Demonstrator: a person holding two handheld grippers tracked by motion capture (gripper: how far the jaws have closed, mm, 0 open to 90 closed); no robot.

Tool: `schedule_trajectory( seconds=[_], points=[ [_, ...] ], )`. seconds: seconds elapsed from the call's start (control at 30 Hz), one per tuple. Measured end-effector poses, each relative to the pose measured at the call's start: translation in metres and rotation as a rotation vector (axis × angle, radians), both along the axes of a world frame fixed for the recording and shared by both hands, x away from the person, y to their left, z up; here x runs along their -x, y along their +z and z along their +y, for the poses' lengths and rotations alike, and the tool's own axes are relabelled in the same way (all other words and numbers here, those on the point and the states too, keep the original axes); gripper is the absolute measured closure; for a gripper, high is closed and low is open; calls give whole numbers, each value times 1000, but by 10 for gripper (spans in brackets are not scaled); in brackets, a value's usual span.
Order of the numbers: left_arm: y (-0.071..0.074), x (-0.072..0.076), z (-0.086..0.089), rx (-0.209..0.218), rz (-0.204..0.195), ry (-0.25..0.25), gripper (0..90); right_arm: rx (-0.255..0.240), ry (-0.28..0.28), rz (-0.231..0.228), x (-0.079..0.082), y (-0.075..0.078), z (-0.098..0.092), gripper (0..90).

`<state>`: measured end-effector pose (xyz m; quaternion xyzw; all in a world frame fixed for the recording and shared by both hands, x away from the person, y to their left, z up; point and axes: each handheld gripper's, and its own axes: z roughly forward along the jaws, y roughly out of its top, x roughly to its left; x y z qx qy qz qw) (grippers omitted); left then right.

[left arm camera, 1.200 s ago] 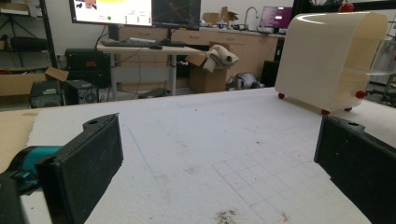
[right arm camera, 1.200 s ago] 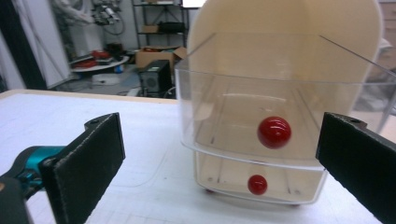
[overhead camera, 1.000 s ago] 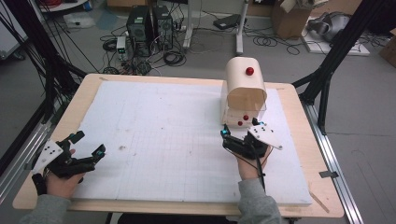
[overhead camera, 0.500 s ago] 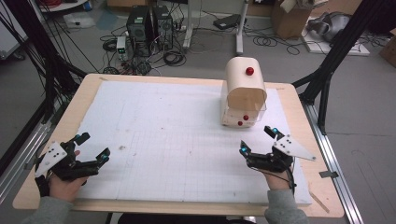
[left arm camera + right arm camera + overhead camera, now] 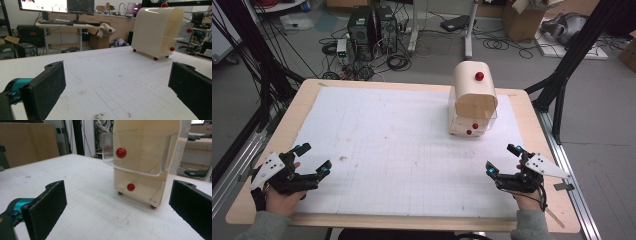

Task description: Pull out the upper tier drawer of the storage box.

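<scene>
A cream cabinet (image 5: pixel 473 102) with two clear drawers and red knobs stands on the white mat (image 5: pixel 397 150) toward the desk's (image 5: pixel 277 145) far right. The upper drawer (image 5: pixel 136 155) juts out a little past the lower one (image 5: pixel 140 186). The left tool (image 5: pixel 313 161) rests at the near left corner, jaws wide apart, holding nothing. The right tool (image 5: pixel 502 159) sits near the right edge, short of the cabinet, jaws likewise spread and empty.
</scene>
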<state>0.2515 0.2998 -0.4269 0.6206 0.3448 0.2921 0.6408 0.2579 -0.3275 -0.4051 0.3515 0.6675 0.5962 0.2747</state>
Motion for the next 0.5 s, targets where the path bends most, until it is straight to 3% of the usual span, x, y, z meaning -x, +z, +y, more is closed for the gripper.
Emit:
schedule_trajectory(
  seconds=[0.5],
  points=[
    [-2, 0, -3, -35, 1, -11, 17, -15, -7, -1, 1, -2, -4, 0]
  ],
)
